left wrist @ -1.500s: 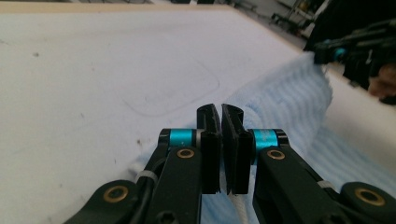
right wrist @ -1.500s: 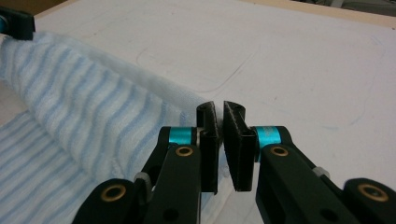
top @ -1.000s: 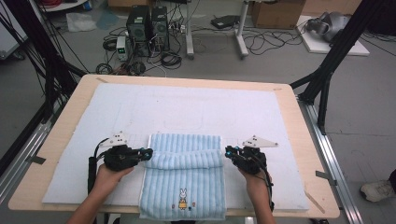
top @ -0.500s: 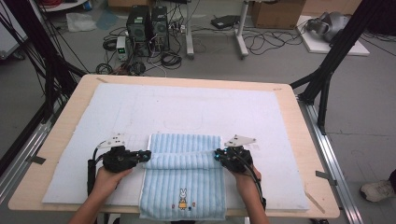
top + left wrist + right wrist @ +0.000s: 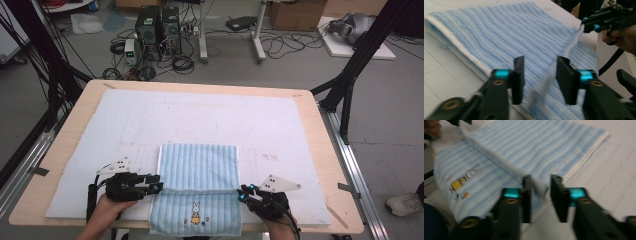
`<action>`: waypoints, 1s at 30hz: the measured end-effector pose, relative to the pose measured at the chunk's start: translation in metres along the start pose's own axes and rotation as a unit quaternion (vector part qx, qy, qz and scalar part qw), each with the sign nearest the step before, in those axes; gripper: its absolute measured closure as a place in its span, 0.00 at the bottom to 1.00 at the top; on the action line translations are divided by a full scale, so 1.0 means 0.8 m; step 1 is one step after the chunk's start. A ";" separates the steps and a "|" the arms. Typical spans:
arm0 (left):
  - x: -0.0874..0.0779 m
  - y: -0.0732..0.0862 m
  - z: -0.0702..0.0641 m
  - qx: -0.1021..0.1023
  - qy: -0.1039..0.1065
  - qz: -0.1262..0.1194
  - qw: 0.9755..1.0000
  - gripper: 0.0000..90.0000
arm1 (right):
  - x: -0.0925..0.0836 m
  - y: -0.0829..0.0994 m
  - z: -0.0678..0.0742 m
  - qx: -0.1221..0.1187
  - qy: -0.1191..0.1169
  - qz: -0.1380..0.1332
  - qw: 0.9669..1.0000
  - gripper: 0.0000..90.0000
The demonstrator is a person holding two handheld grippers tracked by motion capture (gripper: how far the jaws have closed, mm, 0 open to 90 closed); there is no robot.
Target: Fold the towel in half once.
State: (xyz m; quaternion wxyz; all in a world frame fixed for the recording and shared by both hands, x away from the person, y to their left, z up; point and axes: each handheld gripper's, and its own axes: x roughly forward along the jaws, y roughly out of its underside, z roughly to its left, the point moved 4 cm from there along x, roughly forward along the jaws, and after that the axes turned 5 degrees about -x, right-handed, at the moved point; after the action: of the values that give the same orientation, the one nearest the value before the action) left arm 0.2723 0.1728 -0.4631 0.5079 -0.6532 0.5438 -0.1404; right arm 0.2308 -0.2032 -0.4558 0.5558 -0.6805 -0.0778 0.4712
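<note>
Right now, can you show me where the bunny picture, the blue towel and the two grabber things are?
bunny picture point(image 5: 196, 206): high view, on its body.
blue towel point(image 5: 199, 165): high view, folded top layer.
left gripper point(image 5: 156, 183): high view, jaw tips.
right gripper point(image 5: 242, 192): high view, jaw tips.

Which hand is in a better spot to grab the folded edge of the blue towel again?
Probably right. The right gripper has the blue towel's folded edge between its open jaws. The left gripper has just opened too, with a blurred edge between its jaws.
</note>
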 end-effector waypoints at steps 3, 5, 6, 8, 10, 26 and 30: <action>-0.004 -0.009 0.013 -0.011 -0.035 -0.023 0.999 0.52 | -0.003 0.006 -0.010 0.021 0.016 -0.014 1.000 0.68; -0.004 -0.019 0.024 -0.020 -0.050 -0.039 0.998 0.50 | -0.002 -0.001 -0.022 0.036 0.036 -0.024 0.998 0.66; -0.001 -0.024 0.029 -0.023 -0.056 -0.043 0.997 0.51 | 0.001 -0.006 -0.028 0.036 0.047 -0.026 0.998 0.64; 0.008 -0.036 0.042 -0.024 -0.070 -0.039 0.997 0.51 | 0.013 -0.019 -0.041 0.039 0.061 -0.026 0.997 0.64; 0.017 -0.045 0.056 -0.032 -0.085 -0.033 0.995 0.51 | 0.028 -0.031 -0.053 0.048 0.070 -0.021 0.996 0.63; 0.084 -0.068 0.091 -0.020 -0.187 0.043 0.981 0.63 | 0.117 -0.059 -0.098 0.056 0.098 0.073 0.991 0.65; 0.089 -0.066 0.082 0.022 -0.195 0.060 0.979 0.92 | 0.119 -0.062 -0.092 0.044 0.089 0.087 0.991 0.87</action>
State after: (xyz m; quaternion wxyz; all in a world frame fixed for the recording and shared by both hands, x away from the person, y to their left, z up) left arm 0.3768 0.1401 -0.4757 0.6257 -0.6232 0.4691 0.0087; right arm 0.3568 -0.1754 -0.4720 0.5466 -0.6988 0.0523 0.4584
